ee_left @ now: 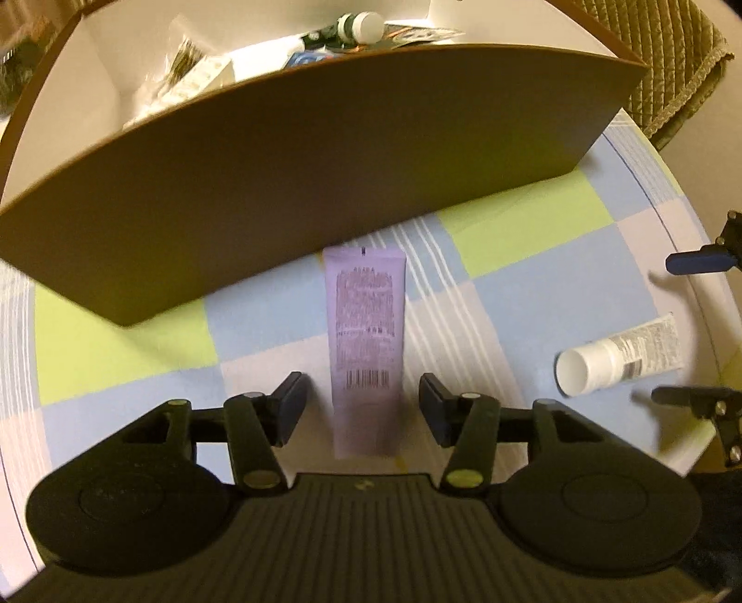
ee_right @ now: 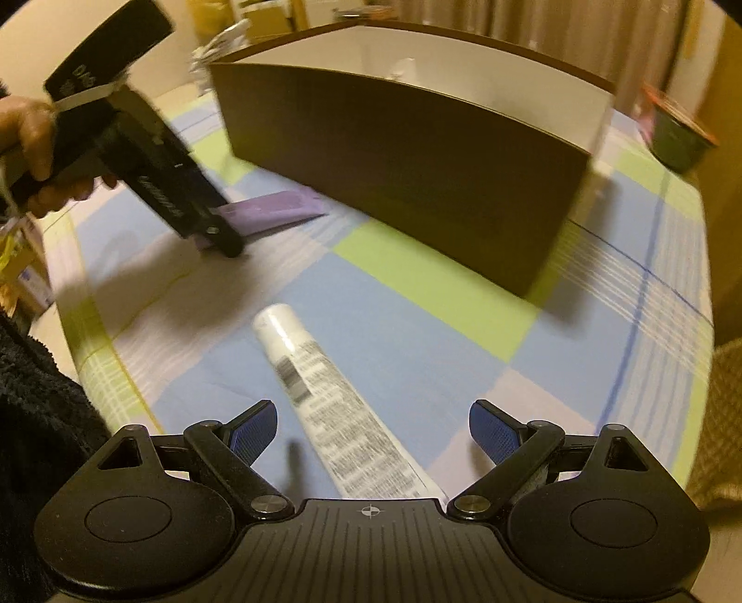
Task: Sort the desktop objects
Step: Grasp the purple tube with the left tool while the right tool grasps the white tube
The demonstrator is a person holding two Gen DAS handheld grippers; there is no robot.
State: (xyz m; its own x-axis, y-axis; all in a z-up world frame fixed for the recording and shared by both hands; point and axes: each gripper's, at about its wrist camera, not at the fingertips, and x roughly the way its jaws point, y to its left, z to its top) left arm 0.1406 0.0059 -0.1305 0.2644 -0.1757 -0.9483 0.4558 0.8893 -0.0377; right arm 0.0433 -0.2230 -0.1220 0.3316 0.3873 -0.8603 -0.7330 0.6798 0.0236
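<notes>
1. Between our left fingers lies the flat tube, its far end just before the box.
2. Between our right fingers lies the capped tube on the desk, the box behind it.
3. Small items sit in the box.

Checked tablecloth, quilted chair

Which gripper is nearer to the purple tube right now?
Left. The left gripper is open with its fingers on either side of the purple tube. The right gripper is off to the side, open around the white tube.
</notes>
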